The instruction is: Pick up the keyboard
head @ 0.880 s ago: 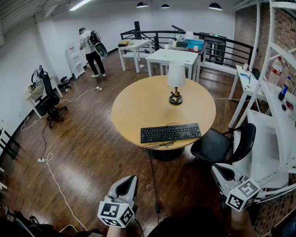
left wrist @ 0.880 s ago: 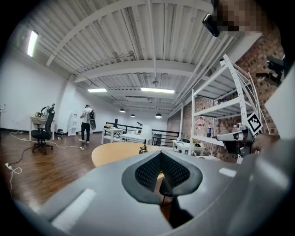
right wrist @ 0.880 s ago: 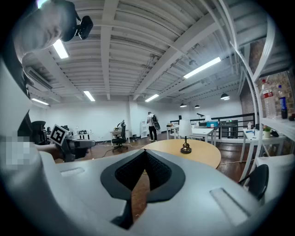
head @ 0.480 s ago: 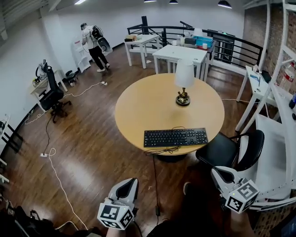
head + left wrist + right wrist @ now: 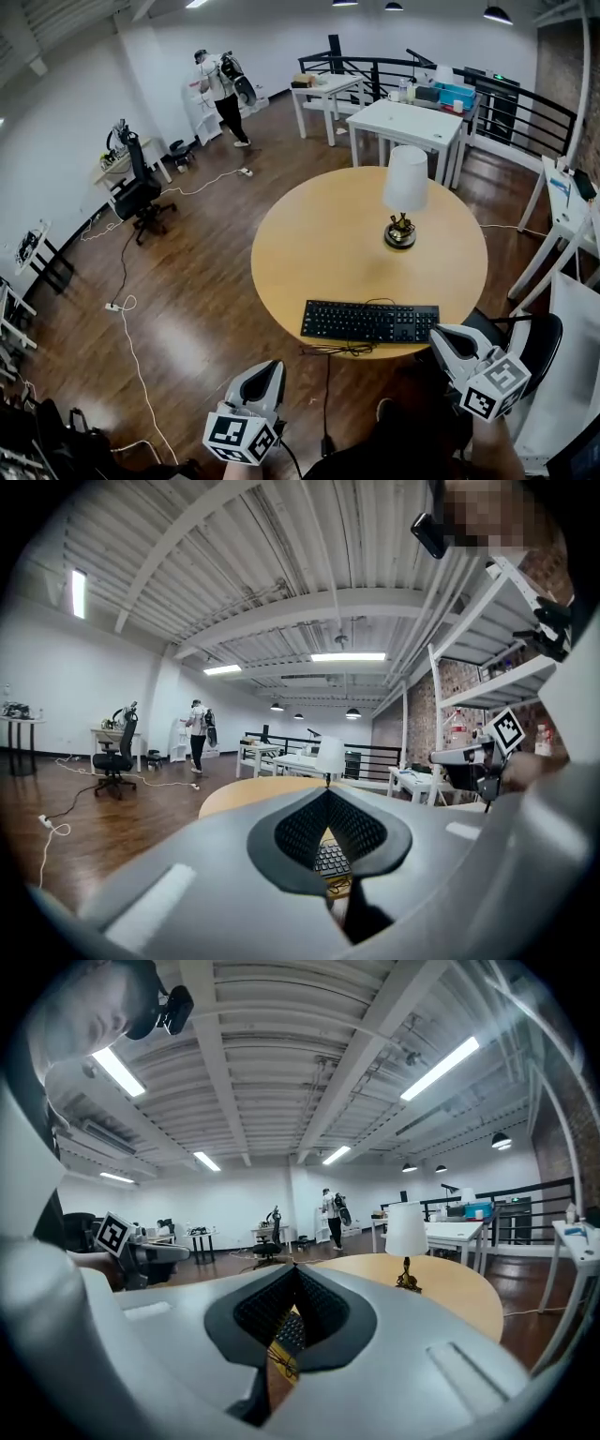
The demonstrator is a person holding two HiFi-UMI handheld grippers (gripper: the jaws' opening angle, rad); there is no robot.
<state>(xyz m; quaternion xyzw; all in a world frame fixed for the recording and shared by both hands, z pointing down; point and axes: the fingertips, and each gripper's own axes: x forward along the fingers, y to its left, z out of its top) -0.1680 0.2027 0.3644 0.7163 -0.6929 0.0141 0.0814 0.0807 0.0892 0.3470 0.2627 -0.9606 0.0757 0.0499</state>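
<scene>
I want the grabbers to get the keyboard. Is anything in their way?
Nothing visible. The keyboard lies at the round table's near edge, with open space between it and the left gripper or right gripper. The lamp stands behind it, out of the way.

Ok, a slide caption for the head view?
Left gripper and right gripper, shut, face a black keyboard on a round table.

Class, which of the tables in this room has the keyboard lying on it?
The round wooden table in the middle. The black keyboard lies near its edge, with a lamp; the other tables are white and rectangular.
</scene>
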